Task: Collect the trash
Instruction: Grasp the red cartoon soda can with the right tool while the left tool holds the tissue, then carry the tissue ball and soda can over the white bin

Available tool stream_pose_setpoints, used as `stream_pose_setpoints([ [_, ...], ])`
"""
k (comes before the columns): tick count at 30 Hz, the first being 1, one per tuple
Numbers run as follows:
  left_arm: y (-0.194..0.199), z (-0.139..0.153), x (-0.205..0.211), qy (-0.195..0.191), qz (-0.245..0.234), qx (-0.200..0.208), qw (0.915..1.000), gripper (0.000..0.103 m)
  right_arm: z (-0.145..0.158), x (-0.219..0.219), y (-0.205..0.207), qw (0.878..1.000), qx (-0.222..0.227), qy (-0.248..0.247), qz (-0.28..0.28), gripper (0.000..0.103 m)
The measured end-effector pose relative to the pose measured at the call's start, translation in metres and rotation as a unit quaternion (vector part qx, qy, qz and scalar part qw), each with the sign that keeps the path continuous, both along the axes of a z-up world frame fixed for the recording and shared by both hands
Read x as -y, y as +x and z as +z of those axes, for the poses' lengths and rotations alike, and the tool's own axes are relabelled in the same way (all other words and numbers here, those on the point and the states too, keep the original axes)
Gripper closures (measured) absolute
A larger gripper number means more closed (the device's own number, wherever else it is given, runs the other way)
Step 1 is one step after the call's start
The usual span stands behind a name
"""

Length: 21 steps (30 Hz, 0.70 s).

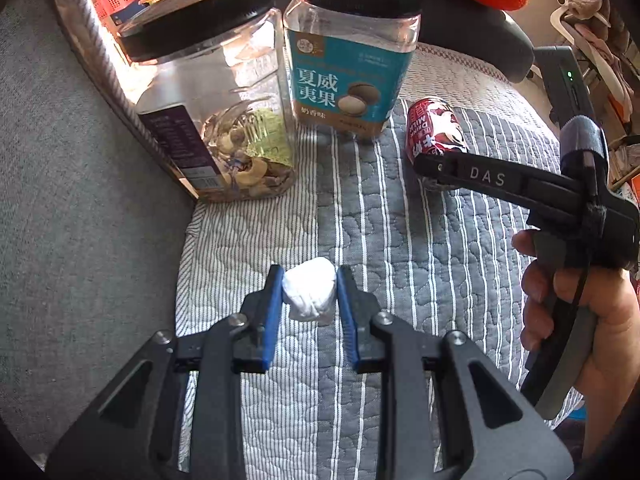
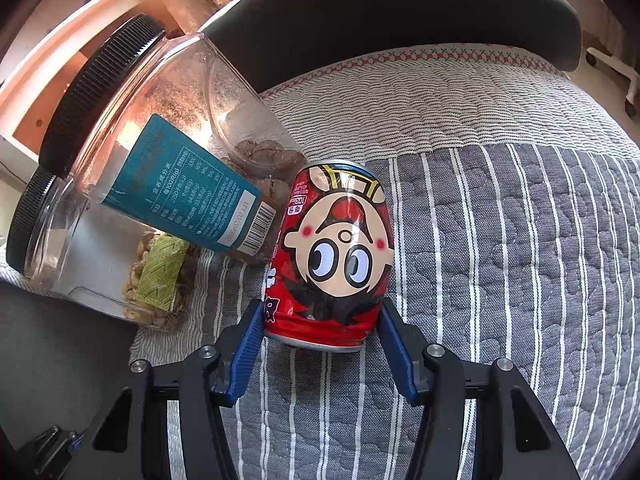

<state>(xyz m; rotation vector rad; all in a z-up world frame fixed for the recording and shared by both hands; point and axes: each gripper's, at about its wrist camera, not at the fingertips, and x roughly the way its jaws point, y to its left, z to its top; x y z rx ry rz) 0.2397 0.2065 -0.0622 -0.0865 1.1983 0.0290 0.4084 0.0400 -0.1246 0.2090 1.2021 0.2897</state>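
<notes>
The left gripper (image 1: 309,280) pinches a crumpled white paper wad (image 1: 309,295) between its blue fingers (image 1: 273,312), holding it low over the striped quilt (image 1: 440,280) that covers the seat. So one piece of trash is already in hand.

The right gripper (image 2: 322,320) is at the second piece — a red milk can (image 2: 334,254) lying on its side on the quilt, its near end between the fingers. The left finger (image 2: 250,344) touches the can's side; the right one looks to be at the can's edge, though whether it presses cannot be told for sure. The fingers are partly spread, about as wide as the can. In the left wrist view a hand (image 1: 580,312) grips the right tool's handle as it reaches down to the can.

Two clear jars stand just beside the can: a teal-labelled nut jar (image 2: 160,152) nearly touching it, and a second jar (image 2: 92,256) with nuts at the bottom. They still hold food, so they are probably not trash.

The step in hand looks like grasping the can. The next move calls for a firm squeeze on its round, slippery, dented body, then a lift clear of the teal-labelled jar without knocking it.
</notes>
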Motion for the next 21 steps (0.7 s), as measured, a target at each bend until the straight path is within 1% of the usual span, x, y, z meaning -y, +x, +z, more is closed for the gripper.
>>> stream_pose_setpoints([
  [4, -0.005, 0.009, 0.010, -0.016, -0.013, 0.009, 0.9998, 0.074, 0.014, 0.024, -0.028, 1.000, 0.009, -0.012, 0.011, 0.046],
  [8, -0.008, 0.018, 0.028, -0.030, -0.029, 0.016, 0.9990, 0.074, 0.029, 0.056, -0.056, 1.000, 0.013, -0.025, 0.009, 0.047],
  [11, -0.009, 0.024, 0.049, -0.033, -0.046, 0.021, 0.9982, 0.074, 0.046, 0.087, -0.076, 0.999, 0.013, -0.042, 0.007, 0.052],
  [12, -0.010, 0.026, 0.057, -0.034, -0.053, 0.023, 0.9977, 0.074, 0.049, 0.098, -0.084, 0.999, 0.012, -0.047, 0.005, 0.056],
  [13, -0.012, 0.028, 0.065, -0.036, -0.060, 0.024, 0.9972, 0.074, 0.051, 0.107, -0.090, 0.999, 0.008, -0.047, 0.005, 0.066],
  [17, -0.016, 0.031, 0.098, -0.042, -0.090, 0.024, 0.9948, 0.074, 0.062, 0.149, -0.121, 0.998, 0.011, -0.069, -0.002, 0.068],
  [21, -0.021, 0.033, 0.128, -0.051, -0.107, 0.019, 0.9927, 0.074, 0.059, 0.183, -0.149, 0.997, 0.000, -0.077, -0.020, 0.068],
])
